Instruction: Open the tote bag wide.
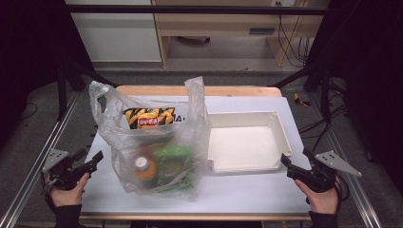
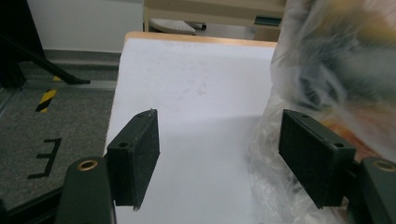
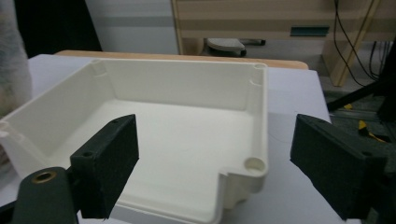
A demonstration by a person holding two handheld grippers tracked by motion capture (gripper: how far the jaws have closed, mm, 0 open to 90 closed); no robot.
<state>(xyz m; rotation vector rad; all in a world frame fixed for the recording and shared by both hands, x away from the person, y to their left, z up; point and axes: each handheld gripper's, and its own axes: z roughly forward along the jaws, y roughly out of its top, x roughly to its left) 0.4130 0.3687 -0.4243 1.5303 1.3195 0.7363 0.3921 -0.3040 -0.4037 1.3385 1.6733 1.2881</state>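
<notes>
Clear plastic bag of groceries upright at the middle of the white surface, just left of an empty white tray.

Inside the bag: yellow snack packet at the back, orange bottle and green pack in front. Left gripper low at the bag's left, fingers spread apart, gripping nothing, one finger close against the bag film. Right gripper at the tray's near right corner, fingers wide apart, holding nothing.
</notes>
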